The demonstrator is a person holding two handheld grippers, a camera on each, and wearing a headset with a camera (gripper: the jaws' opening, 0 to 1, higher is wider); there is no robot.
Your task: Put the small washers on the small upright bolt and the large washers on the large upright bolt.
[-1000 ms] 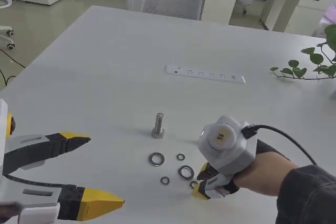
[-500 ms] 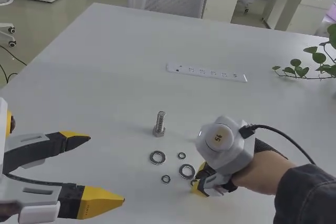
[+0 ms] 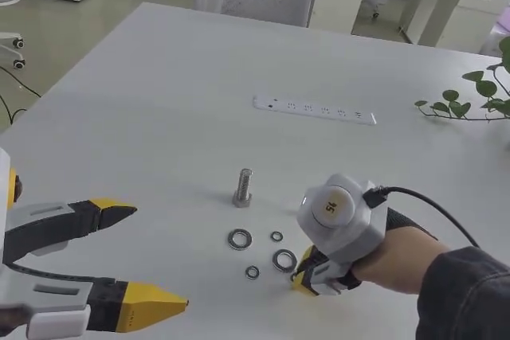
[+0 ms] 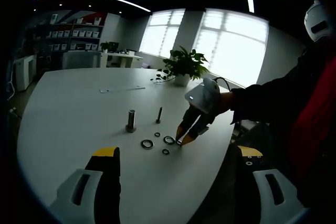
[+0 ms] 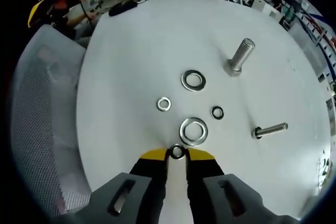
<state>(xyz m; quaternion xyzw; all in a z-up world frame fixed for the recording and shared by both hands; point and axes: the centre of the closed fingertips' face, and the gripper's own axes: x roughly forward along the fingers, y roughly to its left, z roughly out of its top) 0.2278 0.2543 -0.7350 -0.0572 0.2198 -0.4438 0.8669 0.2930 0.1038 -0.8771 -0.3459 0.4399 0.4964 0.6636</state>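
Right gripper (image 5: 177, 157) jaws nearly together, pinching small washer (image 5: 177, 152) on table (image 5: 131, 51), just beside large washer (image 5: 193, 130); left gripper (image 3: 159, 258) spread wide, well apart

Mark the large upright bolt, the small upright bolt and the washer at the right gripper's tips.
large upright bolt (image 5: 240, 56), right gripper view, mid-shaft.
small upright bolt (image 5: 270, 129), right gripper view, mid-shaft.
small washer (image 5: 178, 147), right gripper view, ring's far edge.
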